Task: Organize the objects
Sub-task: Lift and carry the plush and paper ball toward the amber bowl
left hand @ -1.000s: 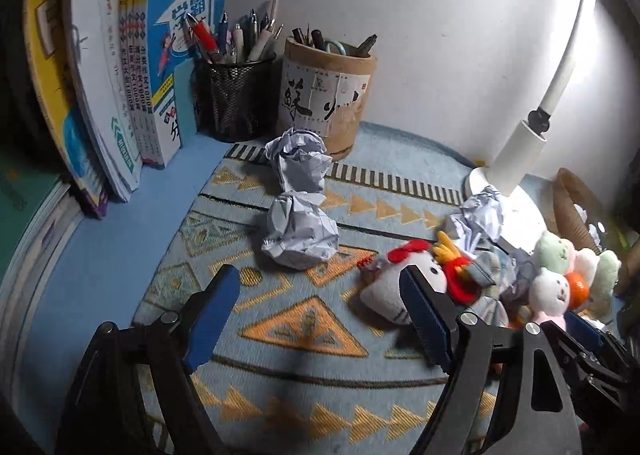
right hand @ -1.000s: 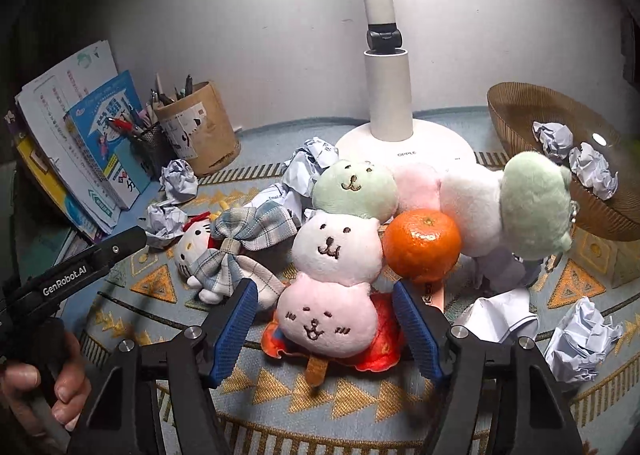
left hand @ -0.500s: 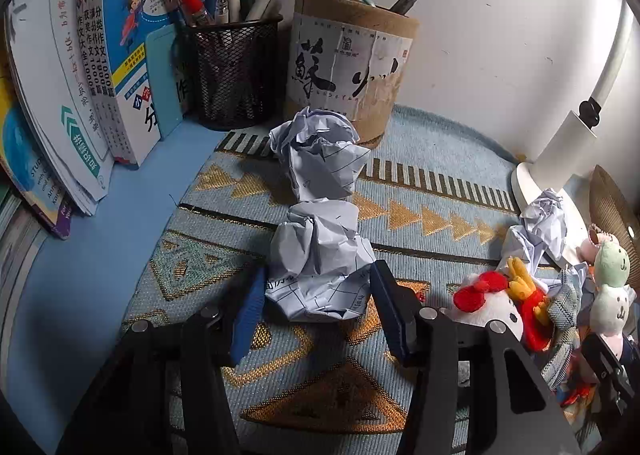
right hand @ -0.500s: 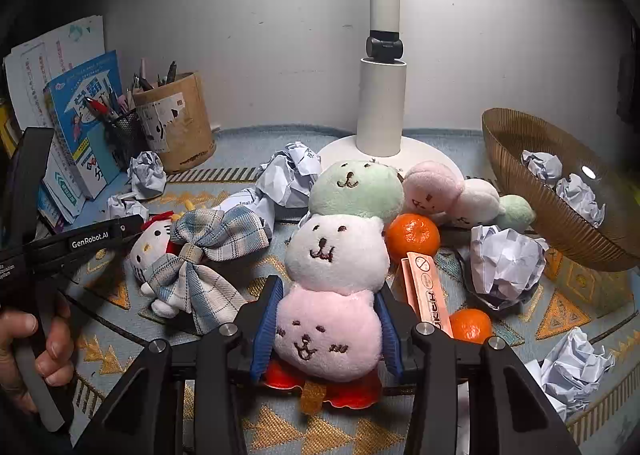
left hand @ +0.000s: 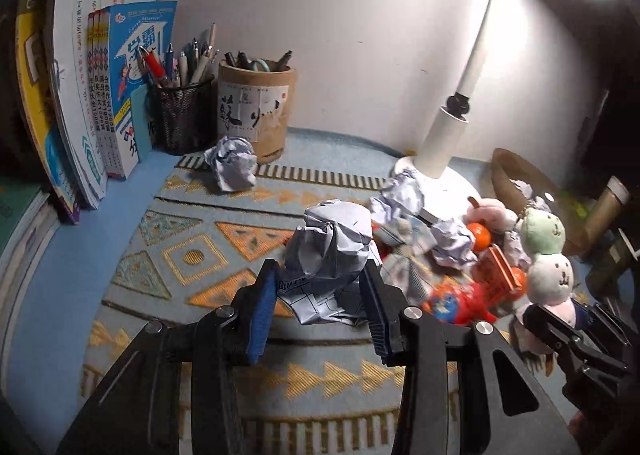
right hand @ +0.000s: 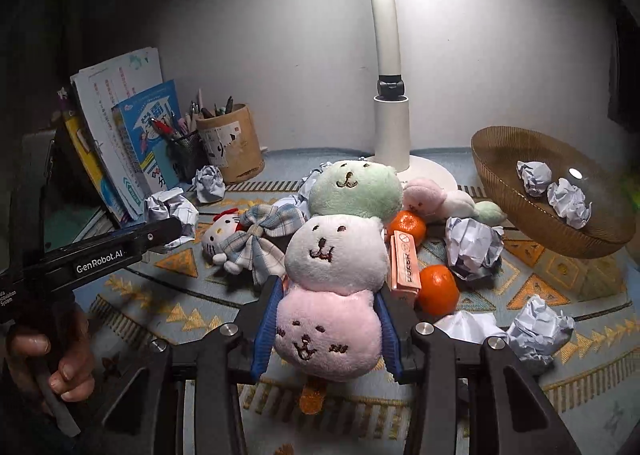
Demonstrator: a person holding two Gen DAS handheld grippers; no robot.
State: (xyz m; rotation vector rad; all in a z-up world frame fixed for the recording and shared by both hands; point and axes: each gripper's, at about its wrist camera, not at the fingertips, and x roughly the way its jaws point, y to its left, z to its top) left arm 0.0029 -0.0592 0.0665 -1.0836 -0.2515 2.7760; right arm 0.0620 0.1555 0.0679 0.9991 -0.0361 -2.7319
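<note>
My left gripper (left hand: 320, 307) is shut on a crumpled paper ball (left hand: 332, 255) and holds it above the patterned mat (left hand: 192, 255). My right gripper (right hand: 326, 329) is shut on the pink bottom head of a three-headed plush (right hand: 334, 255) with white and green heads above it, lifted off the mat. That plush also shows in the left wrist view (left hand: 548, 259). The left gripper's body (right hand: 100, 255) shows at the left of the right wrist view, still holding the paper ball (right hand: 172, 211).
A brown bowl (right hand: 520, 211) with two paper balls stands at the right. A lamp base (right hand: 420, 171), two oranges (right hand: 438, 289), a pink box (right hand: 406, 265), a Hello Kitty plush (right hand: 240, 235), loose paper balls (right hand: 472, 243), pen cups (left hand: 256, 115) and books (left hand: 100, 95) surround the mat.
The left gripper has closed on a paper ball and lifted it to the right. The right gripper has closed on the pink plush head and raised the plush.
</note>
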